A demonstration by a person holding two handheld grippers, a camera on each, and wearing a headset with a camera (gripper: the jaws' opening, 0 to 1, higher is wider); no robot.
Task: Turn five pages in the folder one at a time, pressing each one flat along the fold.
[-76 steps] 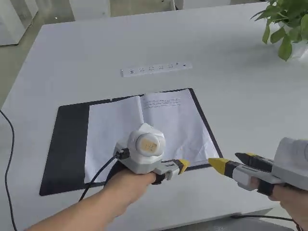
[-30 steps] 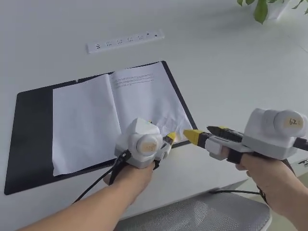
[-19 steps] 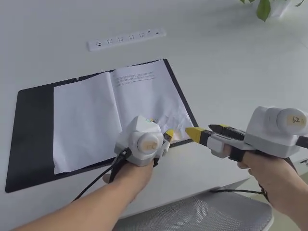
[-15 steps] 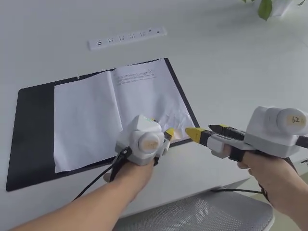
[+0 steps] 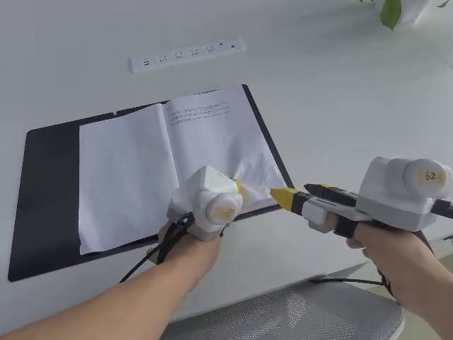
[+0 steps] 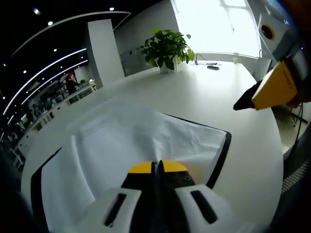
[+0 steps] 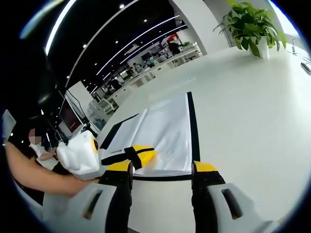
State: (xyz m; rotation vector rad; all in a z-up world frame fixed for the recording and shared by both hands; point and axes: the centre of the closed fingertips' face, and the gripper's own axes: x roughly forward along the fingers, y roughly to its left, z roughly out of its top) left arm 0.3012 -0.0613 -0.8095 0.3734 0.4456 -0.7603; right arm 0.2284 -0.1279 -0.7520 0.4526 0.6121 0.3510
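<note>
One page (image 5: 212, 142) pinched by my left gripper (image 6: 156, 167)
Its jaws are clamped on the lifted lower-right corner. The folder (image 5: 42, 205) lies open toward 11 o'clock. At 3 o'clock, my right gripper (image 7: 163, 168) hovers, jaws spread, empty.

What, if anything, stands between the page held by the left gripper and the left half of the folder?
Nothing visible. The left gripper is shut on the lower corner of the page, and the left sheet lies bare and flat in the folder. The power strip sits farther back, off the folder.
</note>
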